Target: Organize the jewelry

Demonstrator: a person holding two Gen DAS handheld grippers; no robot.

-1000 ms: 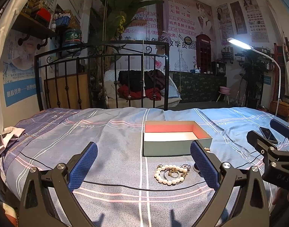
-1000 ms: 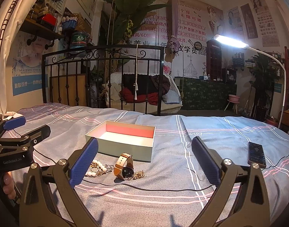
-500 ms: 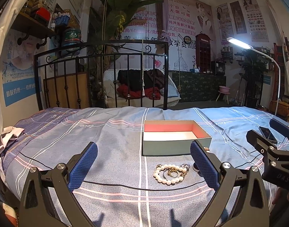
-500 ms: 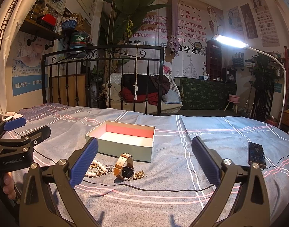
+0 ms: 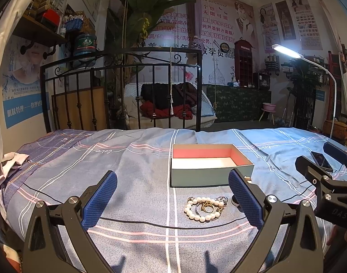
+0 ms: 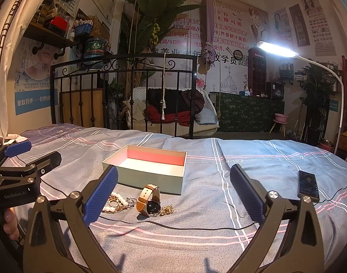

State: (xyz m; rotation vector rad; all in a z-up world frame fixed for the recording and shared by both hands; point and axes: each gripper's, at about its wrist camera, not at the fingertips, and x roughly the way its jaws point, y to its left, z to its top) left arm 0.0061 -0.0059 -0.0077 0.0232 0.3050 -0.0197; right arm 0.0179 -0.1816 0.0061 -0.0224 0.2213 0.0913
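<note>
An open pale-green box with a pink inside [image 5: 209,177] [image 6: 148,175] stands on the bed. In front of it lie a pearl bracelet [image 5: 203,209] [image 6: 115,202] with rings and a gold chain, and a brown-strap watch [image 6: 149,199] beside a gold chain [image 6: 166,209]. My left gripper [image 5: 172,199] is open and empty, hovering just short of the bracelet. My right gripper [image 6: 173,196] is open and empty, just short of the watch. Each gripper shows at the edge of the other's view.
The blue plaid bedspread [image 6: 241,159] covers the bed. A black cable [image 5: 150,224] runs across it in front of the jewelry. A phone [image 6: 307,185] lies at the right. A black iron bed frame [image 5: 119,91] stands at the far edge.
</note>
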